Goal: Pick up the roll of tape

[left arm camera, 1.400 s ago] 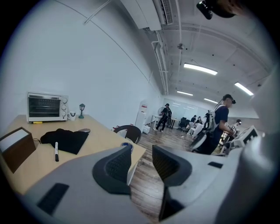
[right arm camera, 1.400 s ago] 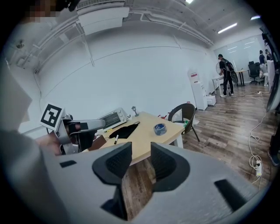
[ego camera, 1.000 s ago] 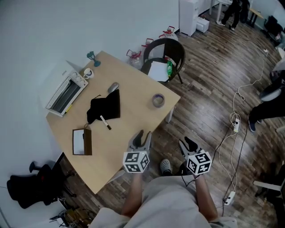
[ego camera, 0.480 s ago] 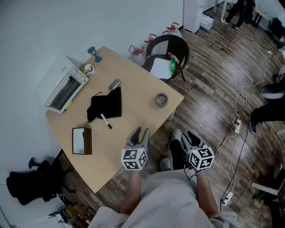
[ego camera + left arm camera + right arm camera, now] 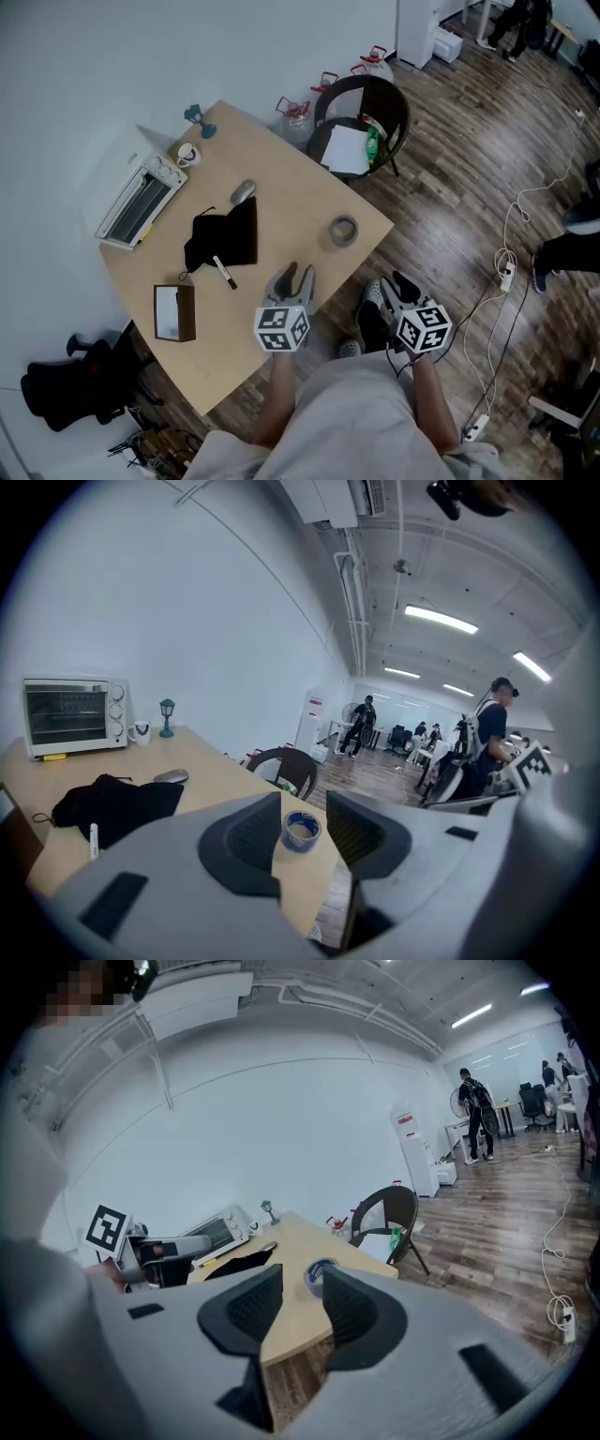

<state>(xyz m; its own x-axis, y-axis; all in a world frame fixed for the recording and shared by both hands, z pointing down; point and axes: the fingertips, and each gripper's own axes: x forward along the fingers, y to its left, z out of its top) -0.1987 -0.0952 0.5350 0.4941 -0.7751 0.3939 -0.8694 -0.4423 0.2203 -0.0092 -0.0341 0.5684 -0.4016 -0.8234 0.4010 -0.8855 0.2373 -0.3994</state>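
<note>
Short of the tape (image 5: 343, 230), left gripper (image 5: 298, 276) and right gripper (image 5: 396, 287), jaws apart.

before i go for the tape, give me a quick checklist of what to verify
1. Left gripper jaws apart, nothing between them: ok.
2. Right gripper jaws apart, empty: ok.
3. Roll of tape lies flat on the table near its edge, nothing on it: ok.
4. Way from left gripper to the roll free; marker and black cloth lie off to the side: ok.
5. A gripper around the roll: not ok, both are short of it.
6. Roll loose on the tabletop, not stuck: cannot tell.
</note>
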